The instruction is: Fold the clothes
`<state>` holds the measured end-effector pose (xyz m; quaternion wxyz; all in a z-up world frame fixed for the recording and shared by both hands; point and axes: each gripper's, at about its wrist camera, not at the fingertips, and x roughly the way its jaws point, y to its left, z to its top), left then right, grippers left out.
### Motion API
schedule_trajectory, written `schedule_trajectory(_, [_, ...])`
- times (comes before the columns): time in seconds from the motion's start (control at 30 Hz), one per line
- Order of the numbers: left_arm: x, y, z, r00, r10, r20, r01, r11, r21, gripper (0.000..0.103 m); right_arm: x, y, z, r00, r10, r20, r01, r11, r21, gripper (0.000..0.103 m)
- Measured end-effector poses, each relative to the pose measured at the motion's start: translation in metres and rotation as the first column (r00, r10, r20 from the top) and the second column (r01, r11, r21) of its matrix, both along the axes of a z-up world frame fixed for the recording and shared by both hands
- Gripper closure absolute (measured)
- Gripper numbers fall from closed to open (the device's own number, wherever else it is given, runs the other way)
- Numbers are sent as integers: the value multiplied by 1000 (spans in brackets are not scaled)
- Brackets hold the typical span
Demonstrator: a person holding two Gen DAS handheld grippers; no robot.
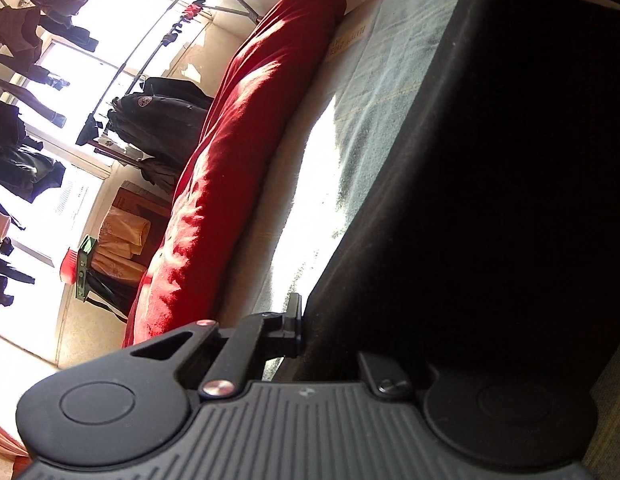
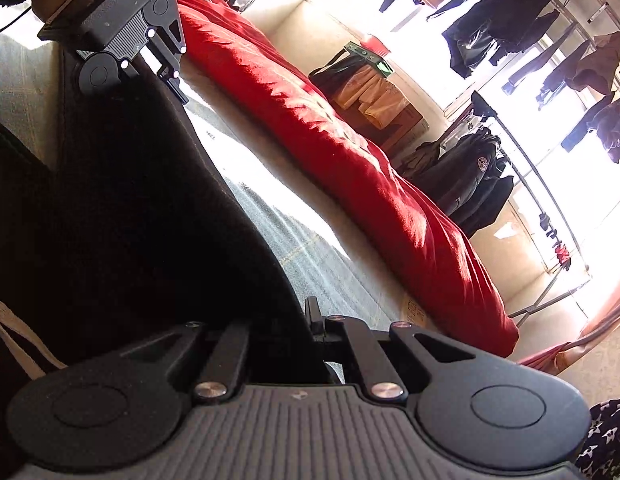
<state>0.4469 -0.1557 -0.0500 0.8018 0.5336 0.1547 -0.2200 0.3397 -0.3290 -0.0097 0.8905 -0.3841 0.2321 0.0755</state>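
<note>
Black garment (image 1: pixel 490 200) lies on bed (image 1: pixel 374 120), beside red quilt (image 1: pixel 237 152). Your left tool (image 1: pixel 305 332) & right tool (image 2: pixel 305 328) each pinch its edge, quilt side.

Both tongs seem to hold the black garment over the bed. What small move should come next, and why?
Probably carry the gripped edge across and lay it down. Left tongs and right tongs both pinch the black garment, which hangs raised above the grey bed cover.
</note>
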Motion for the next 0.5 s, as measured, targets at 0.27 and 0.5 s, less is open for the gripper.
schedule_trajectory(0.27, [-56,15,43,997,2,78,5,996,-86,101,-25,-6,9,999,-24,34,24,1000,4,93])
schedule_trajectory(0.5, [-112,16,65,996,-36,78,46,991,-129,100,-49,-21,20,997,-70,43,67,996,64,93])
